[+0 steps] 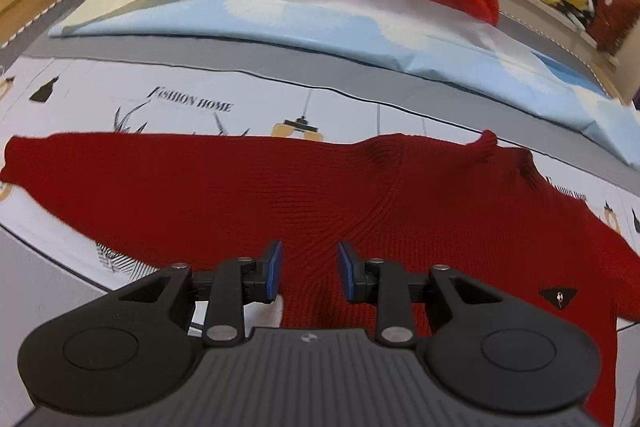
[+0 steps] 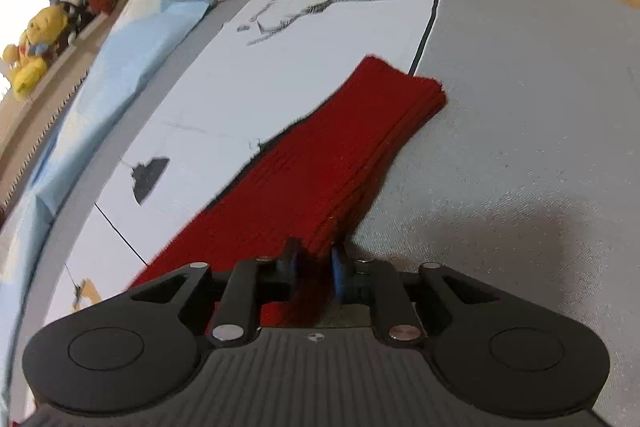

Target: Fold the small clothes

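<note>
Left wrist view: red sweater (image 1: pixel 360 195) lies flat on the printed bedsheet (image 1: pixel 192 99), long axis running left-right across the frame. One sleeve (image 1: pixel 52 163) stretches to the left; body spreads to the right, w/ a small bump of fabric poking up at the far edge. Left gripper (image 1: pixel 310 273) hangs over the near edge of the sweater, jaws wide apart w/ nothing between them. Its body hides the near hem.

Right wrist view: a red sleeve (image 2: pixel 340 147) runs from near-left up to far-right, cuff end resting at the grey strip of the sheet. Right gripper (image 2: pixel 314 273) has its jaws closed narrow on the near end of that sleeve; exact pinch spot is blurred. Rest of the sweater is cut off.
</note>
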Demonstrator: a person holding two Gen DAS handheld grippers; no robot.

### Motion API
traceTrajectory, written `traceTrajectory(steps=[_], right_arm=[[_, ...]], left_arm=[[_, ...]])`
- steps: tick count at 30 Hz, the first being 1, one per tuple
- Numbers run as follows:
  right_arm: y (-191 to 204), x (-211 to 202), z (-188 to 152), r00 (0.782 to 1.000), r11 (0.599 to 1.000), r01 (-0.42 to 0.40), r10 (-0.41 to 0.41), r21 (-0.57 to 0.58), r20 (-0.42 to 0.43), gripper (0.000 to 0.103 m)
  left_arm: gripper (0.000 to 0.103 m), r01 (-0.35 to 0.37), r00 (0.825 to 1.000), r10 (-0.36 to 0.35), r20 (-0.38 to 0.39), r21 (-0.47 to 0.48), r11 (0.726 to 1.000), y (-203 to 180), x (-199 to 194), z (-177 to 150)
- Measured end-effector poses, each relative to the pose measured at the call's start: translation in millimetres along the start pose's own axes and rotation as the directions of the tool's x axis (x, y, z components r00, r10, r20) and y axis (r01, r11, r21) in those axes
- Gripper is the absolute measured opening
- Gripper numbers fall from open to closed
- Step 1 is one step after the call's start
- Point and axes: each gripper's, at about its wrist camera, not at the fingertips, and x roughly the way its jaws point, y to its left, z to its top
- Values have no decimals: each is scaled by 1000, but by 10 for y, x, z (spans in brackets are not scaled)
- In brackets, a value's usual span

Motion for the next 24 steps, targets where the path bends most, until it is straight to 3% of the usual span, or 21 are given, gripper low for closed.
traceTrajectory(steps=[4,7,10,13,16,18,20,22,24], right_arm=[[-151,-14,40,998,998,45,-47,42,39,18],[-244,1,62,999,995,-12,8,100,37,20],[-247,-27,87,995,994,-72,66,85,71,11],[-65,-231,85,983,997,-77,76,-1,165,10],[526,-631,-41,942,970,-93,159,-224,296,10],[1014,-969,-304,894,900,-147,298,-410,334,10],[1484,-1328,-717,830,774,-241,477,-585,289,10],[1844,-1621,-1158,757,612,-380,636,-694,147,11],[2112,-1831,-1625,657,422,-570,749,-705,-83,18]], left_arm=[[33,-7,1000,7,10,-24,1000,93,-53,8],[33,0,1000,1,17,-29,1000,119,-104,7],[33,5,1000,-5,25,-25,1000,123,-149,-3],[33,5,1000,-4,28,-26,1000,147,-176,-4],[33,10,999,-8,35,-45,999,196,-210,19],[33,14,999,-12,38,-60,998,224,-230,38],[33,25,999,-22,39,-75,997,239,-252,55],[33,41,998,-38,42,-90,995,243,-275,79],[33,57,998,-53,43,-107,993,247,-298,103]])
